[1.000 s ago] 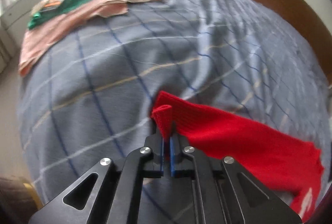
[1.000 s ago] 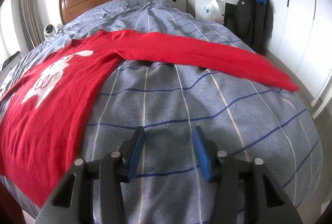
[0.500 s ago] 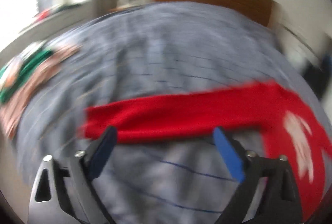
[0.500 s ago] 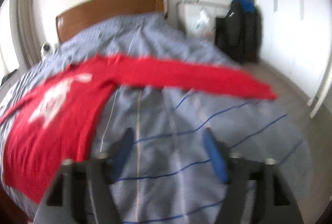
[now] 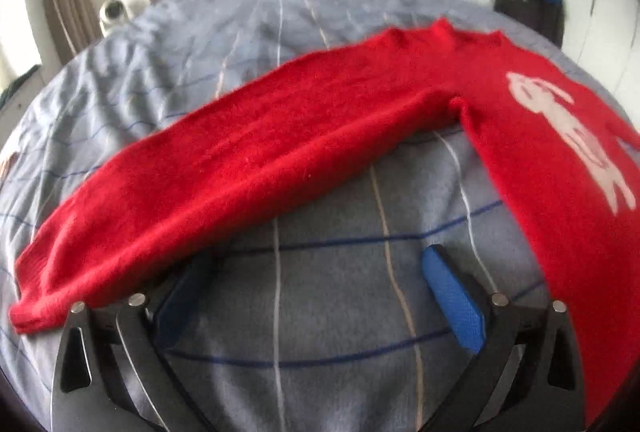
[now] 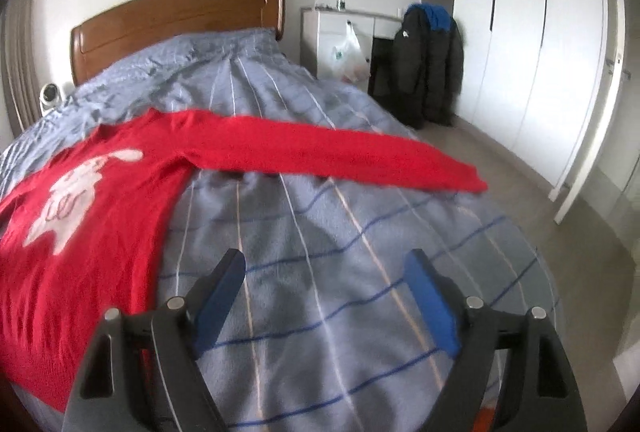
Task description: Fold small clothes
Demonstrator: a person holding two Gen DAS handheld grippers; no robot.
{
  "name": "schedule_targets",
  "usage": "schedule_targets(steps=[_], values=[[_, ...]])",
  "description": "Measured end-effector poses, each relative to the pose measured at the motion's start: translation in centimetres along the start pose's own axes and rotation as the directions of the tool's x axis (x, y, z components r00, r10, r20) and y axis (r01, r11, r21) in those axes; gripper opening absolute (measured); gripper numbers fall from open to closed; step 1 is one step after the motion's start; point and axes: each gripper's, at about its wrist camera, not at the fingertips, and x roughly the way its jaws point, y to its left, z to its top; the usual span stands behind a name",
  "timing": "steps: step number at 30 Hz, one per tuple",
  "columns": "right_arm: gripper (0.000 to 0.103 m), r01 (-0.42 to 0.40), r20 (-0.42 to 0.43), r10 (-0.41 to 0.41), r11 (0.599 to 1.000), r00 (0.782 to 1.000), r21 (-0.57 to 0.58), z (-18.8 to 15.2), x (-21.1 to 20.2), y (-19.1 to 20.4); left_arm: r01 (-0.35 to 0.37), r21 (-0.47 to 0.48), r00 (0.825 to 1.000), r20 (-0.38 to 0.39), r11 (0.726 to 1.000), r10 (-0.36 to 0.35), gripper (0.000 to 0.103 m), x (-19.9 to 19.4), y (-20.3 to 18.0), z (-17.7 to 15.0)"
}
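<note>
Grippers: left gripper [image 5: 320, 292] and right gripper [image 6: 324, 296], each with jaws spread wide and nothing between them, both hovering over bare duvet. Sweater [image 6: 92, 199], red with a white motif, lies flat on the bed [image 6: 320, 232], body between the two tools, one sleeve [image 5: 224, 167] stretched out to the left, the other sleeve [image 6: 332, 151] to the right. Long axis: cuff to cuff, across the bed; collar points toward the headboard [image 6: 176, 19]. Risks, as judged: right cuff lies near the mattress edge and could slide off if dragged; a pinch could take duvet along with knit; one-sided pulling would skew the body.
</note>
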Motion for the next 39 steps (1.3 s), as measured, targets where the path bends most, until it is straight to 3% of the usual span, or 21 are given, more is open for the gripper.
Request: schedule_targets(steps=[13,21,39], values=[[0.081,0.115,-0.140,-0.114,0.993,0.984,0.003,-0.7,1.8,1.5,-0.014,0.011,1.000,-0.001,1.000,0.014,0.103,-0.1,-0.6,-0.1],[0.081,0.164,-0.188,-0.173,0.984,0.967,-0.063,-1.3,2.2,3.0,-0.013,0.010,1.000,-0.001,1.000,0.013,0.103,0.0,-0.6,-0.1],[0.081,0.090,-0.123,-0.088,0.996,0.988,0.010,-1.5,0.6,1.6,-0.014,0.009,1.000,0.000,1.000,0.014,0.103,-0.1,-0.6,-0.2]])
